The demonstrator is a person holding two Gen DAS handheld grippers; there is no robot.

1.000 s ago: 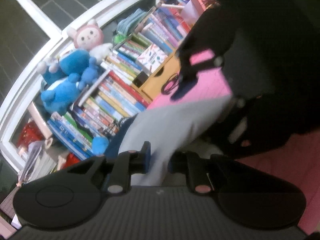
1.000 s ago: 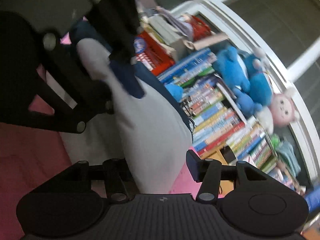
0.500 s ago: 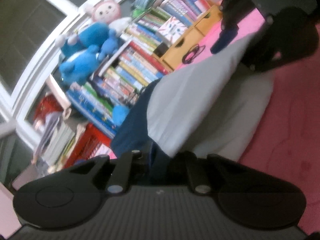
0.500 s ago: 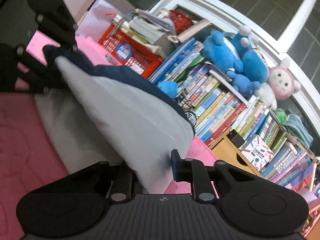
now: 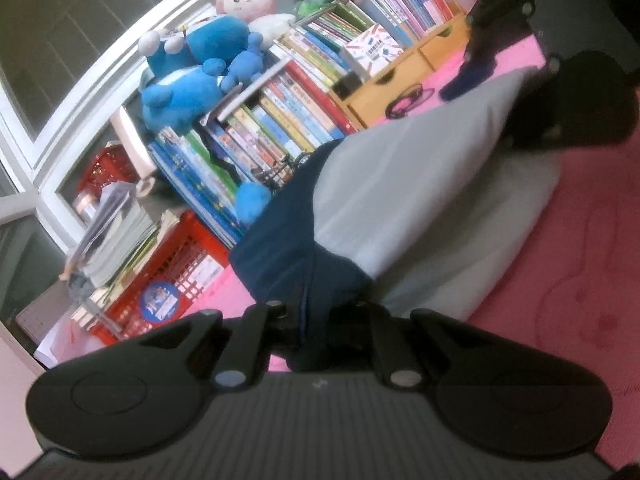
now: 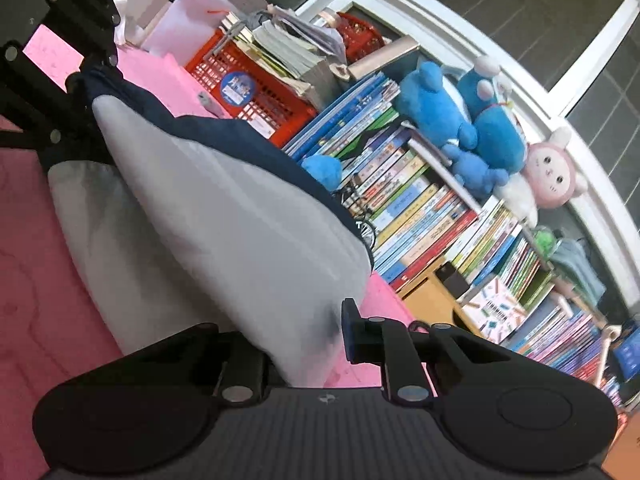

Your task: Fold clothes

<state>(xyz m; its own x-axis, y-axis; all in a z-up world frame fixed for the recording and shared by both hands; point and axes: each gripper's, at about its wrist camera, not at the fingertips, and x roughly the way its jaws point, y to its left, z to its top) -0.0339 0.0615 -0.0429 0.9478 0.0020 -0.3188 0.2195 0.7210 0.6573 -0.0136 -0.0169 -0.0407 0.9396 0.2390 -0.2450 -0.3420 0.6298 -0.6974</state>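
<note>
Clothing (image 5: 404,184), a grey garment with a navy band along one edge, is stretching lengthwise between the two tongs above a pink surface (image 5: 580,280), its lower layer resting there. Left tongs (image 5: 320,320) are clamping the navy end; right tongs (image 6: 296,344) are pinching the grey end. Fingertips are lying mostly hidden under cloth.
</note>
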